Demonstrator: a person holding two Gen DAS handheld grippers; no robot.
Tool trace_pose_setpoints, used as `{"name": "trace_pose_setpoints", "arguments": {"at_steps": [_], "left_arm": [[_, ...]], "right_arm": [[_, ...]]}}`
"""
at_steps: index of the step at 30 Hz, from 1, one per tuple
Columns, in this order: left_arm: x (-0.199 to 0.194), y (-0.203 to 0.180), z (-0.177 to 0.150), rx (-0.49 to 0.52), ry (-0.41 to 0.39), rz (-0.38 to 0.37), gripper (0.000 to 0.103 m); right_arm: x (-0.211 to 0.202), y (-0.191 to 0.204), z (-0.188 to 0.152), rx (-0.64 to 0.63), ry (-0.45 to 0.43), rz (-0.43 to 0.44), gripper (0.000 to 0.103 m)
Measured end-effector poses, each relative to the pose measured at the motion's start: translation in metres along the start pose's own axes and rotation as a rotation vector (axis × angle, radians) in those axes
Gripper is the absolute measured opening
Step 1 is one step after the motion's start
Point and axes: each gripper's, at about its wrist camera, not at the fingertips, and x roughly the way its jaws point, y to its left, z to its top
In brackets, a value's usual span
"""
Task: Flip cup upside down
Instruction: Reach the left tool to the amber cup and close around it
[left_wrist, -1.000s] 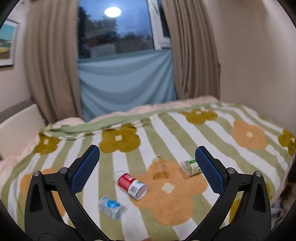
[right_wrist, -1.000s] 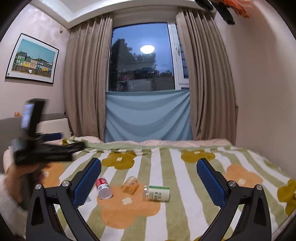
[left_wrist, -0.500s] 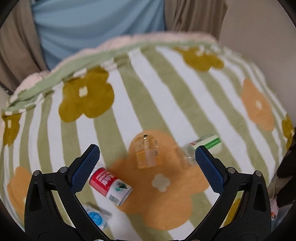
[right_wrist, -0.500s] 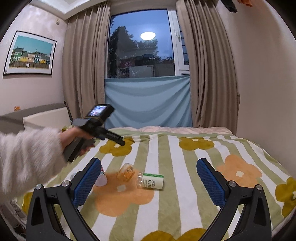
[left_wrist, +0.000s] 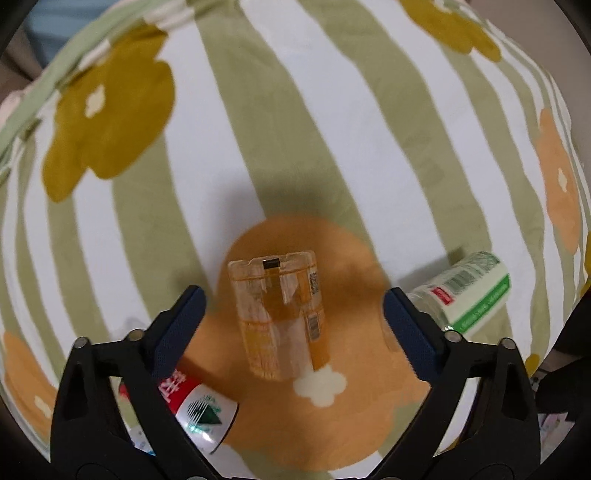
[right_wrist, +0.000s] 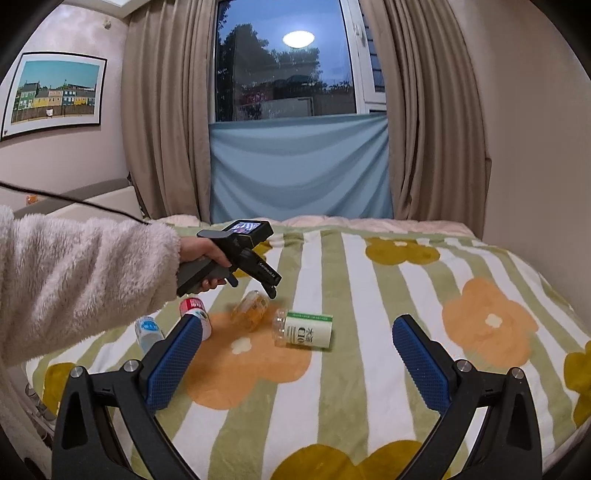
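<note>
The left claw, its fingers wide apart, is hovering over the clear cup lying on the bed; next it needs lowering and closing. The right claw is waiting spread.

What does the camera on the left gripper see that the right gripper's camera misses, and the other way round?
Only the left wrist view shows the barcode stickers on the clear cup up close, framed by the open left gripper. Only the right wrist view shows the window, curtains, picture and the person's hand. Both show the cup, green-label bottle and red-label bottle lying on the blanket.
</note>
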Motion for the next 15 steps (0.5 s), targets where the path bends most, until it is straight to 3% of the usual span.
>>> {"name": "trace_pose_setpoints", "arguments": {"at_steps": [2, 9, 11, 15], "left_arm": [[0.011, 0.004, 0.001, -0.005, 0.026, 0.003, 0.091], [0.035, 0.023, 0.002, -0.046, 0.076, -0.040, 0.061], [0.038, 0.028, 0.002, -0.076, 0.081, -0.075, 0.059], [0.036, 0.028, 0.003, -0.067, 0.078, -0.071, 0.058]], "right_arm": [[0.011, -0.002, -0.006, 0.015, 0.018, 0.018, 0.103], [0.042, -0.008, -0.020, 0.066, 0.082, 0.077, 0.103], [0.045, -0.010, -0.023, 0.080, 0.091, 0.089, 0.103], [0.044, -0.015, -0.023, 0.093, 0.086, 0.082, 0.103]]}}
